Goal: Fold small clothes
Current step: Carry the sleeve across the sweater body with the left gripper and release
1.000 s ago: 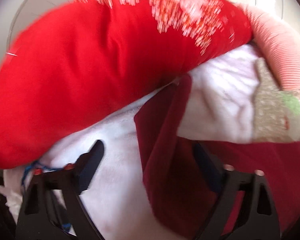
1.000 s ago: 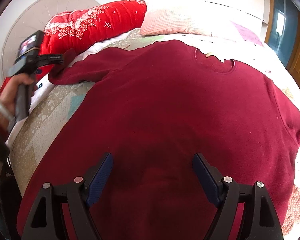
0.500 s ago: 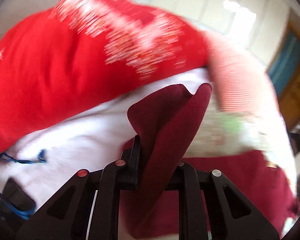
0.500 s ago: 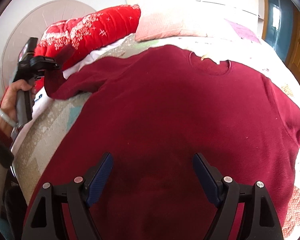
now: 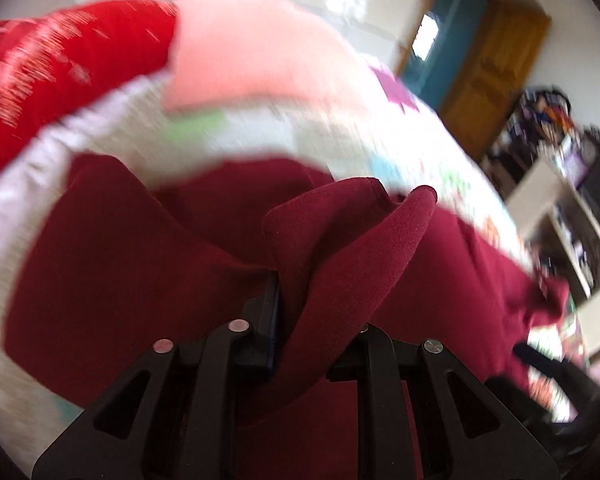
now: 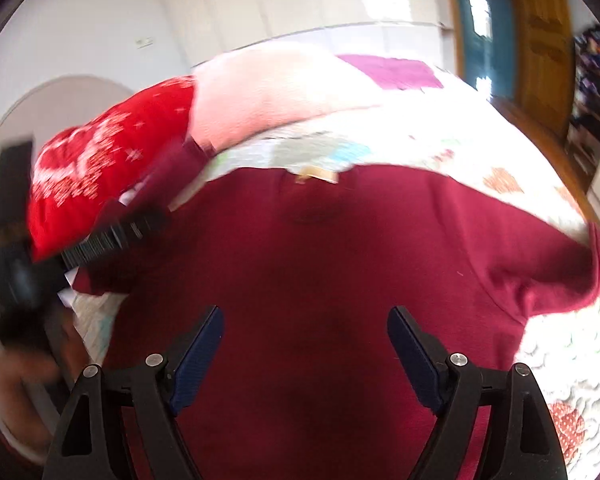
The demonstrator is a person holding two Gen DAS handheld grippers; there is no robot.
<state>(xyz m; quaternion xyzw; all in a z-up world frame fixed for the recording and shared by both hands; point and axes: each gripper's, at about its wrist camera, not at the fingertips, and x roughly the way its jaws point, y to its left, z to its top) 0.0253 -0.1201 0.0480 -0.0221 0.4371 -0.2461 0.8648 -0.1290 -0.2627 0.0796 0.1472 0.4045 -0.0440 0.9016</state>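
A dark red sweater [image 6: 340, 264] lies spread on the bed, neck hole toward the pillows. My left gripper [image 5: 312, 312] is shut on the sweater's left sleeve cuff [image 5: 364, 236], which sticks up between the jaws, lifted off the bed. It shows blurred in the right wrist view [image 6: 116, 232] at the left, over the sweater's shoulder. My right gripper [image 6: 304, 344] is open and empty, hovering above the sweater's lower body. The right sleeve [image 6: 572, 276] is rumpled at the right.
A red quilt with white pattern [image 6: 100, 168] and a pink pillow [image 6: 268, 96] lie at the bed's head. The patterned bedcover [image 6: 440, 144] shows around the sweater. A wooden door [image 6: 540, 40] and shelves [image 5: 560, 200] stand at the right.
My left gripper closed on the sleeve cuff, lifted it and swung right, carrying it in over the sweater. My right gripper stayed open and moved forward over the sweater's body.
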